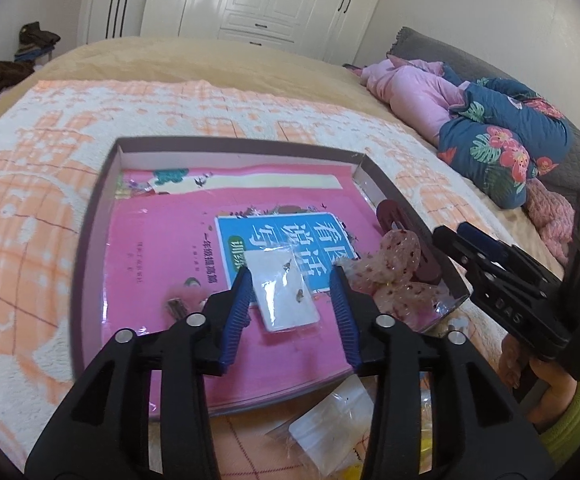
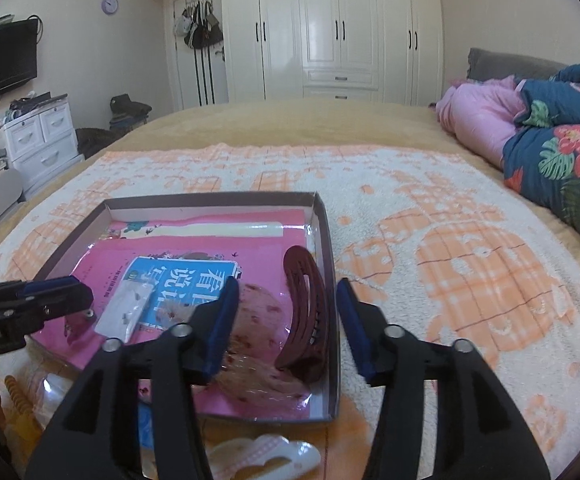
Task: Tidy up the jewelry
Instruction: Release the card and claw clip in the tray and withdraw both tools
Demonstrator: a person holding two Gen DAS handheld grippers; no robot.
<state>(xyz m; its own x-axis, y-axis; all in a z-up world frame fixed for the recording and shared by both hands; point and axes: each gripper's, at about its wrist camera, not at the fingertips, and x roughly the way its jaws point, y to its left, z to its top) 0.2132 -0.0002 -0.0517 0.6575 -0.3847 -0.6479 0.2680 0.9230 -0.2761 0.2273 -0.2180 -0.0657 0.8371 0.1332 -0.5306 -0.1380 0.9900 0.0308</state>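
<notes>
A shallow cardboard tray (image 1: 105, 184) lies on the bed with a pink book (image 1: 161, 240) inside it. On the book lies a small clear bag of earrings (image 1: 283, 292); it also shows in the right wrist view (image 2: 123, 312). My left gripper (image 1: 292, 292) is open, its fingers either side of that bag. A pink speckled hair bow (image 2: 261, 312) and a dark red hair clip (image 2: 306, 312) lie at the tray's right side (image 2: 326, 240). My right gripper (image 2: 285, 308) is open above them, empty.
The tray sits on an orange and white towel (image 2: 450, 240) over the bed. Folded quilts (image 2: 550, 136) lie at the right. A white hair clip (image 2: 265, 456) and clear bags (image 1: 330, 424) lie on the near side of the tray.
</notes>
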